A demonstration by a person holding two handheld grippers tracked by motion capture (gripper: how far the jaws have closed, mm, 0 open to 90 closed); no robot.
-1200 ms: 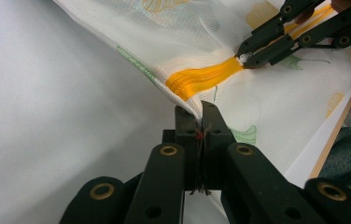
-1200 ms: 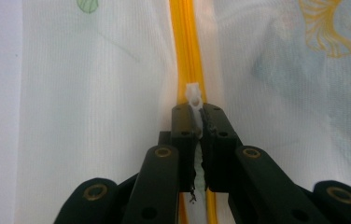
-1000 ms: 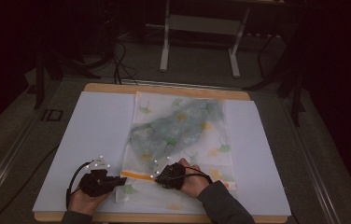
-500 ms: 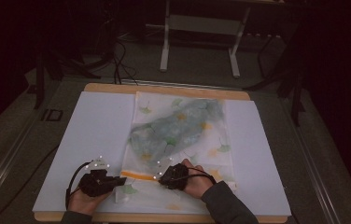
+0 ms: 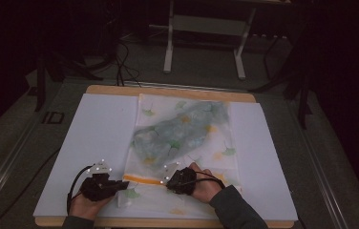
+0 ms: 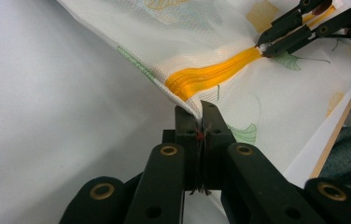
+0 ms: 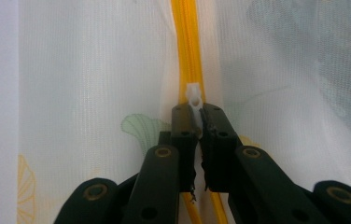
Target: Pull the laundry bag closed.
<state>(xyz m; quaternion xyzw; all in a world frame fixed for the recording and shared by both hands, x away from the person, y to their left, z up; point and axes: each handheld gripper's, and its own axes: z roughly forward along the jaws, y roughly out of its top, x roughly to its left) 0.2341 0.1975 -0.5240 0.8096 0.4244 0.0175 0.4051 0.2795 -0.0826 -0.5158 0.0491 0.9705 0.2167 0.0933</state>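
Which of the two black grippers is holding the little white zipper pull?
The right gripper: its jaws are shut on the white zipper pull of the orange zipper. The left gripper instead pinches the mesh laundry bag at the zipper's end.

Sheer mesh, matt plastic, bare wood.
The white, leaf-printed mesh laundry bag looks finely woven and translucent; its orange zipper has a slight sheen; the black plastic gripper jaws look matt; the pale wooden table edge is smooth.
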